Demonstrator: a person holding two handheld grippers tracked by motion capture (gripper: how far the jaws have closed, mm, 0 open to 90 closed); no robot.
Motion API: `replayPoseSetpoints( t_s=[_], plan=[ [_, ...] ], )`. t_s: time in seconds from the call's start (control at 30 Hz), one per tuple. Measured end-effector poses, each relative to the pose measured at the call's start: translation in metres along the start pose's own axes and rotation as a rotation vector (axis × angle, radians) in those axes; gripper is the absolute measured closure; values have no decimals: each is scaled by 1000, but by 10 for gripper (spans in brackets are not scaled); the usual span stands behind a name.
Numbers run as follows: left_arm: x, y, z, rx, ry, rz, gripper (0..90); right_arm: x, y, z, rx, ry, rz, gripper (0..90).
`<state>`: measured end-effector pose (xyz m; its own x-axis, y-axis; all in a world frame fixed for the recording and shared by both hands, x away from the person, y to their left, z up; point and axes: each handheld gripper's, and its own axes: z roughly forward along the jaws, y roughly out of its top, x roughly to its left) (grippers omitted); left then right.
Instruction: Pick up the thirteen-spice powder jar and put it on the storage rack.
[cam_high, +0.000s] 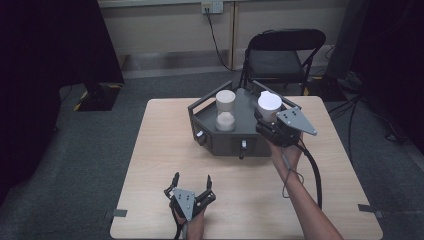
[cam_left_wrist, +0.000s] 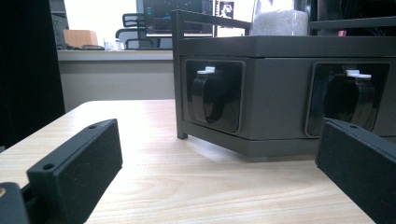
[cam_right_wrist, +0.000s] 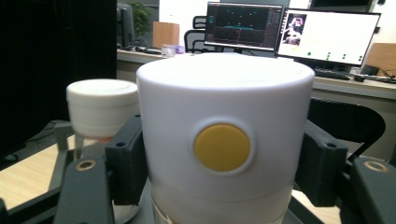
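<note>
A dark grey six-sided tray (cam_high: 225, 145) stands at the far middle of the wooden table. Inside it an hourglass-shaped white container (cam_high: 225, 111) stands upright on the left. My right gripper (cam_high: 268, 119) is shut on a second white container (cam_high: 269, 104) and holds it over the tray's right side. In the right gripper view that held container (cam_right_wrist: 224, 107) bears a round yellow dot, with the pads (cam_right_wrist: 126, 158) pressed on both its sides and the other container (cam_right_wrist: 102, 107) behind at left. My left gripper (cam_high: 192, 181) stands open near the table's front edge, with nothing between its fingers.
The tray's front walls (cam_left_wrist: 275, 93) carry two black latches with white tips (cam_left_wrist: 208, 95) (cam_left_wrist: 355, 95), facing the left gripper (cam_left_wrist: 219, 163). A black folding chair (cam_high: 280, 55) stands behind the table. Bare tabletop (cam_high: 160, 150) lies left of the tray.
</note>
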<state>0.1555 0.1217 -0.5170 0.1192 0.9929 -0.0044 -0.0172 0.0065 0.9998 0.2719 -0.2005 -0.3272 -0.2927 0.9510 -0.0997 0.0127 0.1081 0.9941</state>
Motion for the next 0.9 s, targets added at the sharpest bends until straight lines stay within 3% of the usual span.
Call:
replayPoseSetpoints(
  t_s=[0.17,0.3,0.67,0.73,0.9],
  plan=[
    [0,0,0,0,0,0,0,6,6,16,21,-31,-20,300],
    [0,0,0,0,-1,0,1,4,8,26,41,-34,4,300],
    [1,0,0,0,-5,0,1,7,-8,51,62,-67,73,300],
    [1,0,0,0,-6,0,1,14,-10,56,76,-88,37,300],
    [1,0,0,0,-6,0,1,15,-16,63,87,-91,68,300]
  ],
)
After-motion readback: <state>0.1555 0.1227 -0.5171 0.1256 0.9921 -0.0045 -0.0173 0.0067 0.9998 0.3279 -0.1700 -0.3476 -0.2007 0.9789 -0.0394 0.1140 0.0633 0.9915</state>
